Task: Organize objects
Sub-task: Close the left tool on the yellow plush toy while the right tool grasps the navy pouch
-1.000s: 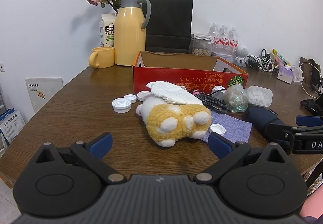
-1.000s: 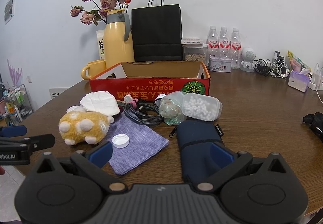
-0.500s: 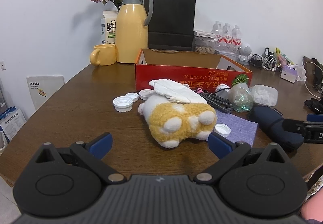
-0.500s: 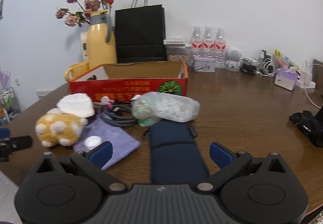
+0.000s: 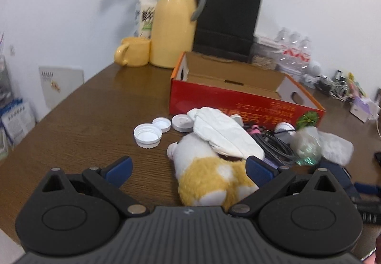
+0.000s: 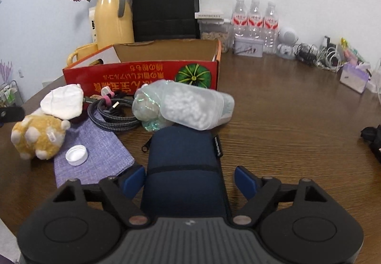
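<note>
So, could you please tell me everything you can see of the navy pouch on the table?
The navy pouch is a soft, rounded fabric case with a dark band across it, a side tag and a zip pull at its far left corner. It lies flat on the wooden table, its length running away from the camera. Its far end sits against the clear tub of white beads; the purple cloth lies beside it. The right gripper straddles its near end, jaws just closing, the left pad about touching, the right one clear.
</note>
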